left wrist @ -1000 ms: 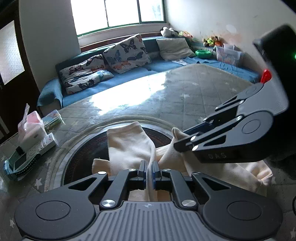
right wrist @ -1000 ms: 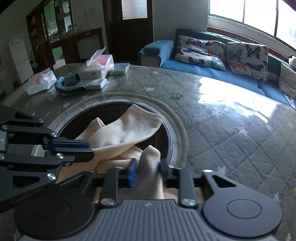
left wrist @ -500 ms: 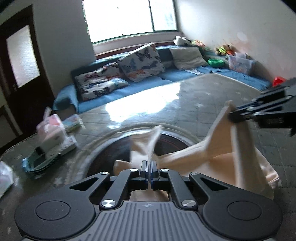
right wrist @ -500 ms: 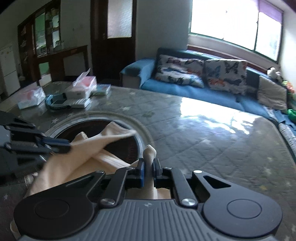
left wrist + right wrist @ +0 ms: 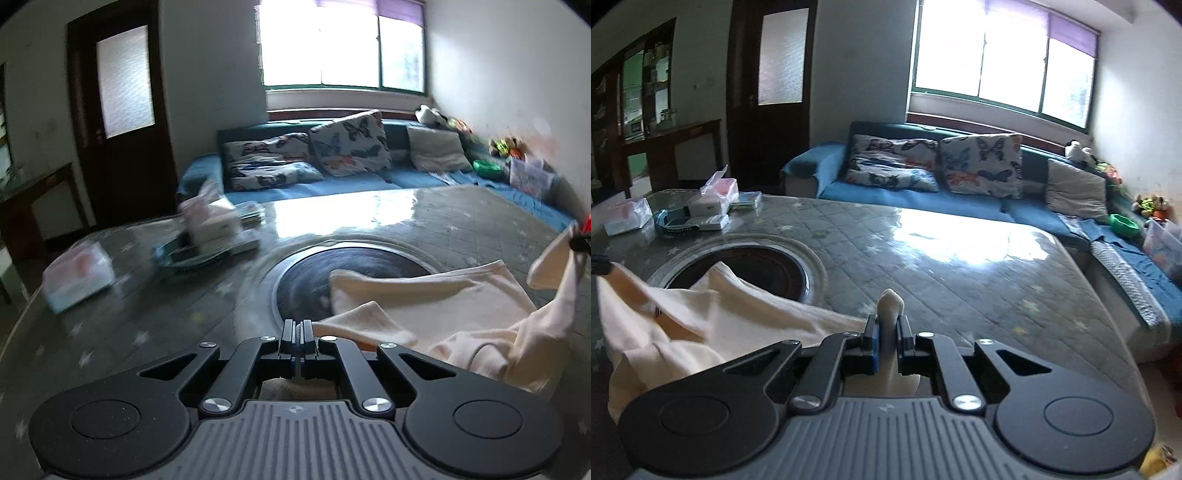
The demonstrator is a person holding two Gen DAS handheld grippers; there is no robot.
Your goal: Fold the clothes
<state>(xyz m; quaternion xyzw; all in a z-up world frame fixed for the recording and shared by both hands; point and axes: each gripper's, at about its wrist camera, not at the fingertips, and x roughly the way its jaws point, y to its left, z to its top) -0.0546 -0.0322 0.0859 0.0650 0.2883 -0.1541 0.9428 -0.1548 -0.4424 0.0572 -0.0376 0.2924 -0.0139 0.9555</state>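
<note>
While the left gripper (image 5: 298, 328) stands clamped on an edge of the cream garment (image 5: 443, 306), the cloth trails away to its right over the table (image 5: 461, 214). Right gripper (image 5: 886, 334) pinches a bunched fold; the garment spreads to its left.

Both units look the same: the left gripper (image 5: 298, 334) and right gripper (image 5: 886, 336) are matte black, with scissor-style linkage arms, silver screws at the pivots and a round disc each side. The base is ribbed grey with a tiny logo. The right's finger pads (image 5: 874, 341) are blue.
</note>
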